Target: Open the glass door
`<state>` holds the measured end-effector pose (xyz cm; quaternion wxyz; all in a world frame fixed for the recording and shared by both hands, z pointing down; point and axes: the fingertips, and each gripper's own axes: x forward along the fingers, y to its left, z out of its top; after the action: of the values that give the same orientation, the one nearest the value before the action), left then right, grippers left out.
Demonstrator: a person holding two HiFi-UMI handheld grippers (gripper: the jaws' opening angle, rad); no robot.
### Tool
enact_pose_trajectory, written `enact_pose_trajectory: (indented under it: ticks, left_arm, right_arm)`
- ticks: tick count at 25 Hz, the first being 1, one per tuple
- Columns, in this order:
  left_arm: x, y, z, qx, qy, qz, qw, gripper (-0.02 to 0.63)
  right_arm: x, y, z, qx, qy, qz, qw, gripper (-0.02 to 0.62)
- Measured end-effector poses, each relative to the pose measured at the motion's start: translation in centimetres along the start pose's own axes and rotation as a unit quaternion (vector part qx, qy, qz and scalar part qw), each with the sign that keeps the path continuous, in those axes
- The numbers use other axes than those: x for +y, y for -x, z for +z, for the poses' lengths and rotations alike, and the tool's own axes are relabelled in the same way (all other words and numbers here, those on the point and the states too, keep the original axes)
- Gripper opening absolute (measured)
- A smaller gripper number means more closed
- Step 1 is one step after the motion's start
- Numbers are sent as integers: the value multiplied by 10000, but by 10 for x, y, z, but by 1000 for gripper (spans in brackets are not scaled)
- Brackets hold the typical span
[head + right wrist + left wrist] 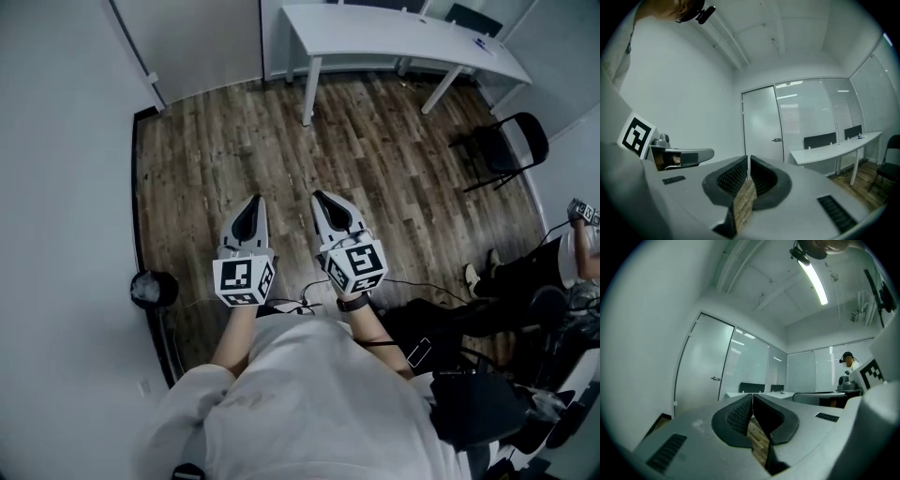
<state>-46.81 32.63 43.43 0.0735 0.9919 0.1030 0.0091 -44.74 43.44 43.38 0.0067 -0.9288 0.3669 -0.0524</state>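
Clenched tight, the left gripper's (pixel 753 395) jaws meet along their whole tips with nothing between them. In the head view this left gripper (pixel 251 202) points toward twelve o'clock over the wood plank floor (pixel 234 150), held level. At about ten o'clock from its tips in the left gripper view stands the frosted glass door (pixel 705 376), closed in its frame, its lever handle (pixel 716 378) on its right edge, well apart from the gripper.

Just beside it, at three o'clock, the right gripper (pixel 321 197) lies parallel to it. Its jaws, seen in the right gripper view, are drawn together at the tips of the right gripper (pixel 748 158) with at most a sliver of gap, and they grasp nothing. There the same door (pixel 761 126) rises at about one o'clock, handle (pixel 776 139) at two o'clock.

Farther right, a long white desk (pixel 394 42) sits at one o'clock in the head view, and a black folding chair (pixel 511 145) at two o'clock.
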Motion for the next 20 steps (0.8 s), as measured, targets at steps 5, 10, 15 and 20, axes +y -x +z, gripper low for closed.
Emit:
enact_pose_trajectory:
  ticks: [5, 10, 15, 20]
  left_arm:
    - [109, -65, 37, -190, -65, -164, 9997, 5]
    - [218, -92, 44, -154, 10, -89, 9998, 5]
    - [283, -99, 39, -144, 291, 294, 9990, 5]
    - [312, -122, 37, -119, 307, 356, 9988, 5]
  right_arm:
    - [13, -141, 24, -41, -97, -44, 9999, 21]
    - [64, -251, 25, -60, -42, 224, 9997, 21]
    - [105, -314, 20, 161, 184, 742, 9969, 21]
    - [93, -371, 37, -14, 315, 790, 9964, 21]
